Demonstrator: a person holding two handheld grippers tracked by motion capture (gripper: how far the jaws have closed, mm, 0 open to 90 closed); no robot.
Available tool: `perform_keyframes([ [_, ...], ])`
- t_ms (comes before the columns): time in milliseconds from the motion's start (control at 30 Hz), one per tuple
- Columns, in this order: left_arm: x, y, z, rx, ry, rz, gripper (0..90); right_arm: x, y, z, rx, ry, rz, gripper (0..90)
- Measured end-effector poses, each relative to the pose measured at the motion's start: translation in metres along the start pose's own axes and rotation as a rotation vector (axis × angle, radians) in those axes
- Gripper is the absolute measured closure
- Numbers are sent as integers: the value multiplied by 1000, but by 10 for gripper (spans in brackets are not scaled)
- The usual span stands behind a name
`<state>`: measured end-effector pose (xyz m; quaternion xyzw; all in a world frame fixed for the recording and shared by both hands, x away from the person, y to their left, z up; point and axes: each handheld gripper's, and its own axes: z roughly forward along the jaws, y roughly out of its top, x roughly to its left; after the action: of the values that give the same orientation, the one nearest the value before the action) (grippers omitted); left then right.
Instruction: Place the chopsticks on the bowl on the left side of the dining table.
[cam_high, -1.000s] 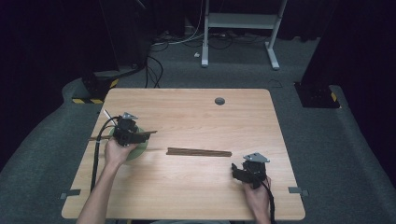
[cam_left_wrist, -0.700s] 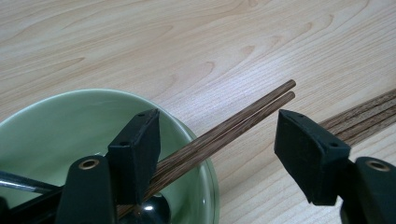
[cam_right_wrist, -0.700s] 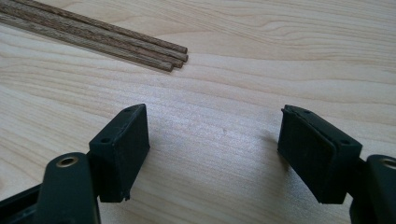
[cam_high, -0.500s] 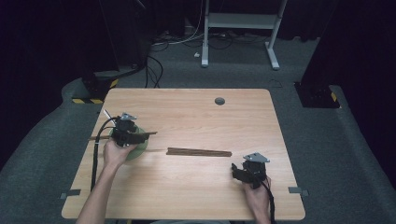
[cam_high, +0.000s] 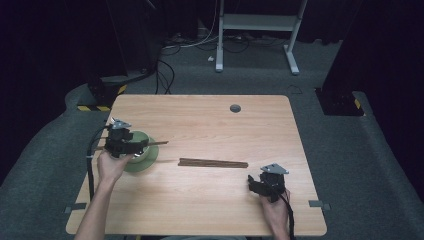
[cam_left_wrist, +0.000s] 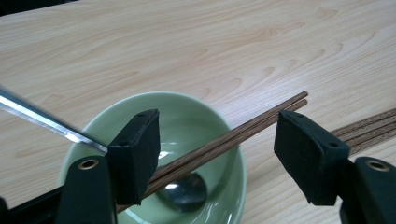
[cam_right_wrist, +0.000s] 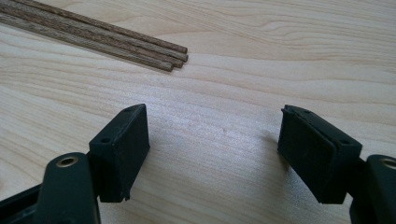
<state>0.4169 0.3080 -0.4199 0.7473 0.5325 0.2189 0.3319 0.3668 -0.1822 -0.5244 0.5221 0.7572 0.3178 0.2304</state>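
Dark wooden chopsticks are resting across the round pale-green ceramic bowl, passing between the left gripper's parted fingers without being clamped. Right gripper is sitting with fingers spread over bare wooden table, loose brown chopstick bundle lying well beyond its fingertips.

Pale green bowl, upright, spoon inside, pair of dark wooden chopsticks slanting across bowl's rim, further chopstick bundle lying flat beside bowl

one green bowl, one spoon, two chopstick bundles
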Motion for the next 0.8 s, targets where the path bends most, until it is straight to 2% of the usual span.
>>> perform_keyframes([
  [233, 22, -17, -19, 0, 69, -44, 319, 0, 0, 0, 0, 0, 0, 242],
  [367, 30, -27, -26, 1, 119, -53, 322, 0, 0, 0, 0, 0, 0, 242],
  [533, 36, -37, -28, 10, 159, -70, 323, 0, 0, 0, 0, 0, 0, 242],
  [800, 41, -48, -21, 52, 183, -96, 330, 0, 0, 0, 0, 0, 0, 242],
])
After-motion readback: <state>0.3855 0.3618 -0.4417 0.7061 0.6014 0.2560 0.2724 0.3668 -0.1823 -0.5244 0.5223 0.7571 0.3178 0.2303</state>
